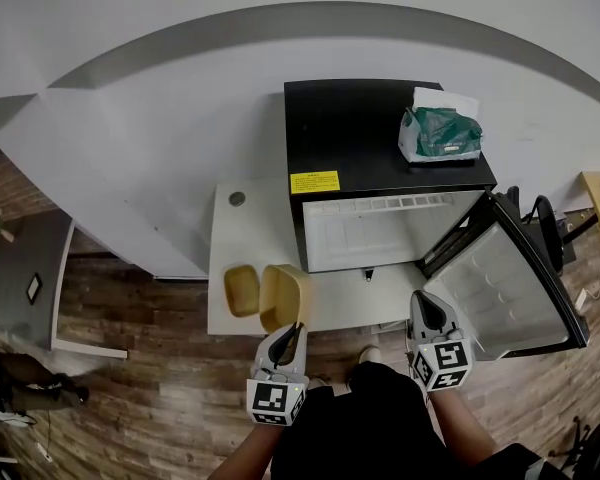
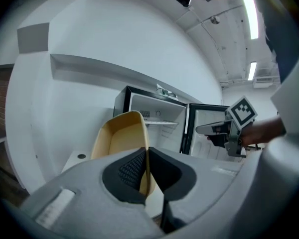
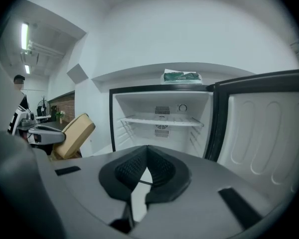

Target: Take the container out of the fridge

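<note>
Container (image 1: 283, 296) is out of the fridge (image 1: 380, 128), centre-left in head view, tilted over the white desk's (image 1: 250, 230) front edge. Left gripper (image 1: 291, 339) is pinched shut on its side wall. Extraction looks done; next prob. needs a level set-down by the tan lid-like piece (image 1: 241, 290), w/o knocking it. Right gripper (image 1: 427, 313), lower right, has jaws together and empty. Fridge door (image 1: 510, 288) stands open at right; green pack (image 1: 440, 133) sits on top.
</note>
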The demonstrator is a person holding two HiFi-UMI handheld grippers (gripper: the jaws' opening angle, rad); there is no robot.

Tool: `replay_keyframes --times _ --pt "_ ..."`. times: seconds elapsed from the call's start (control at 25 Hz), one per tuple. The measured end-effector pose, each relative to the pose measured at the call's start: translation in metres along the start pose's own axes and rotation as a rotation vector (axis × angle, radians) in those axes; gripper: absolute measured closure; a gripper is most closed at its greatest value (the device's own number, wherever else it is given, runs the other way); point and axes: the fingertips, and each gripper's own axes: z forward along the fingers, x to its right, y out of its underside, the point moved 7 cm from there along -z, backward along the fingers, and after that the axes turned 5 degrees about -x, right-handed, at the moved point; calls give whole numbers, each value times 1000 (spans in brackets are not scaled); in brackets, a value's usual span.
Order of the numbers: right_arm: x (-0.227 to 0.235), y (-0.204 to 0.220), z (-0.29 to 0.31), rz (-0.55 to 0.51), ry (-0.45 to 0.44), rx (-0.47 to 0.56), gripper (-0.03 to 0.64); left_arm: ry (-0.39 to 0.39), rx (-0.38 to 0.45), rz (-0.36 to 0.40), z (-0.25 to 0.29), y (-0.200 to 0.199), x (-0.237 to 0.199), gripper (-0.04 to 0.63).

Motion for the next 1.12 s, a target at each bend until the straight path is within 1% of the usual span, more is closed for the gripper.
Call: replay_keyframes --times 0.24,0.48,0.8,1.12 --pt "-11 6 -13 -13 2 20 617 -47 35 -10 -18 -2 -14 566" --pt "-17 5 -15 -25 -8 26 618 -73 30 -14 -26 0 -22 566" --pt "-20 4 -13 -29 -15 17 618 -72 20 -10 -29 1 -21 566" --pt "-12 4 -10 6 -14 18 618 -52 14 -24 -21 1 -12 566"
